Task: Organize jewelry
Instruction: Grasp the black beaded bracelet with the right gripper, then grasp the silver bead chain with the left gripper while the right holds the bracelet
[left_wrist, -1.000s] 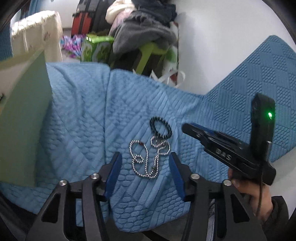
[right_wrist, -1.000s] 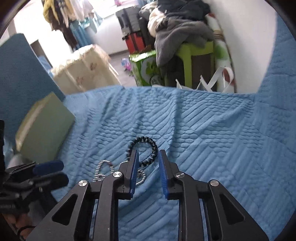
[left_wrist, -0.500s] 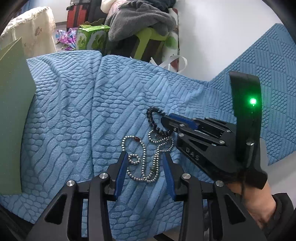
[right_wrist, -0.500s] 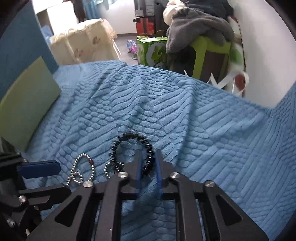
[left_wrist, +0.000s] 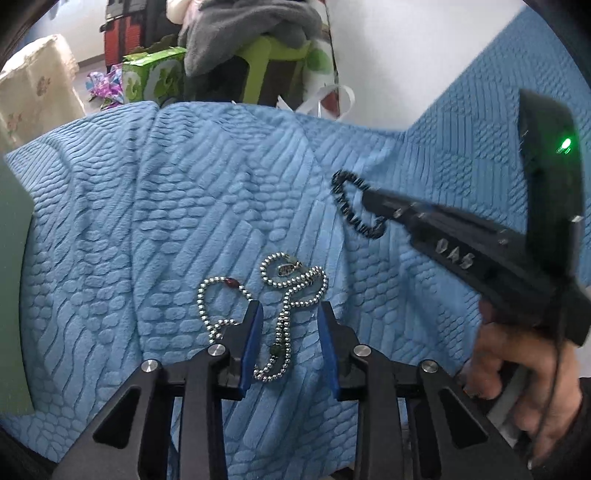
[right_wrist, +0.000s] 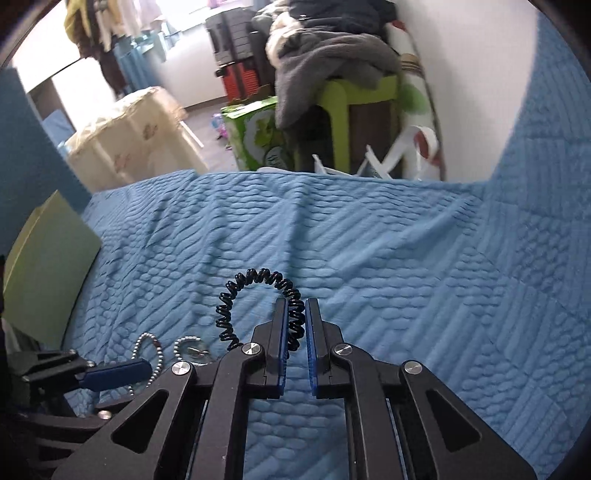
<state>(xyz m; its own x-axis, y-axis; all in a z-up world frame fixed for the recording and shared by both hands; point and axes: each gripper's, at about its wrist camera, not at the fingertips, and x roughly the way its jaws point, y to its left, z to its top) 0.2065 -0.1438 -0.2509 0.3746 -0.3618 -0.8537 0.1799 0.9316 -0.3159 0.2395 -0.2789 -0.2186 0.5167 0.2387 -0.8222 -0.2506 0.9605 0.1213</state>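
Note:
A silver bead chain (left_wrist: 286, 295) lies tangled on the blue quilted blanket (left_wrist: 184, 229). My left gripper (left_wrist: 290, 328) straddles its lower strand. Its jaws are closing, and the blue pads stand clear of the beads on both sides. My right gripper (right_wrist: 295, 325) is shut on a black coiled bracelet (right_wrist: 258, 280), which arches up from its fingertips. In the left wrist view the right gripper (left_wrist: 373, 201) holds that bracelet (left_wrist: 351, 210) up and to the right of the chain. The right wrist view shows part of the chain (right_wrist: 149, 345) beside the left gripper's blue fingertip (right_wrist: 114, 371).
A green flat box (right_wrist: 44, 266) rests on the blanket at the left. Beyond the blanket's far edge stand a green stool (right_wrist: 340, 122) piled with grey clothes, a green carton (right_wrist: 255, 136) and a cream covered table (right_wrist: 125, 140). A hand (left_wrist: 517, 369) grips the right tool.
The right gripper shut on the black bracelet and drew it away from the chain, up and to the right. The left gripper came down over the silver chain while its jaws narrowed.

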